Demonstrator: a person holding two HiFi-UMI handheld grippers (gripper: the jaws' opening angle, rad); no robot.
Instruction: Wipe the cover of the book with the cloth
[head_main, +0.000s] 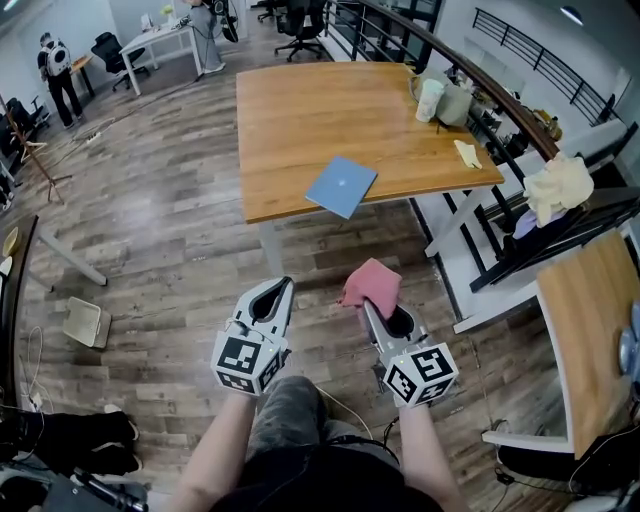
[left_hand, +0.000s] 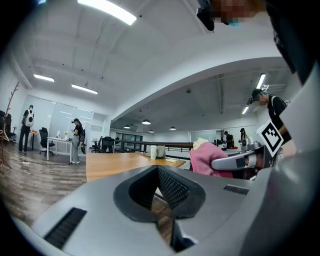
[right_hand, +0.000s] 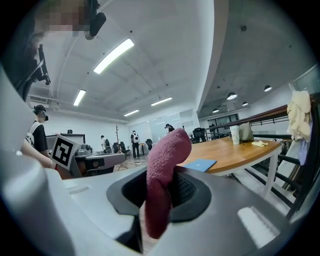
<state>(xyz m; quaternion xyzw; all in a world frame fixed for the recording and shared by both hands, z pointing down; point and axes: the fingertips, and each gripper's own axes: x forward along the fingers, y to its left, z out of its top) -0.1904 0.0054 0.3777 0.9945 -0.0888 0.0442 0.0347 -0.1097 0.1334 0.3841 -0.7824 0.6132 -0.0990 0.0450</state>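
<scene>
Right gripper (head_main: 369, 307): the jaws are clamped on a fold of the pink cloth (head_main: 371, 283). The cloth rises out of them and flops forward past the tips. That leaves a loose pad of fabric out front, which looks meant to meet the cover before the hard jaws do.
Left gripper (head_main: 284, 284): the jaws are pressed together with nothing between them. It is carried level beside the right one. It is probably kept free to steady the book during the wipe.
Blue book (head_main: 341, 186): it lies flat with its cover up at the near edge of the wooden table (head_main: 300, 110). Its nearest corner is at the edge or just past it. Nothing rests on the cover, so the whole face is open to the cloth.
Gap: both grippers are over the plank floor (head_main: 170, 240), well apart from the table and the book.
Stage: the cloth is in hand but the wiping has not begun.
Next move: the cloth should come down flat on the cover with light pressure, stroking away from the table edge.
Risk: so close to the edge, the book could slide or tip off under a sideways push.
Other items: a white cup (head_main: 430, 99) and a yellow rag (head_main: 467, 153) sit toward the far right of the table, clear of the book.
</scene>
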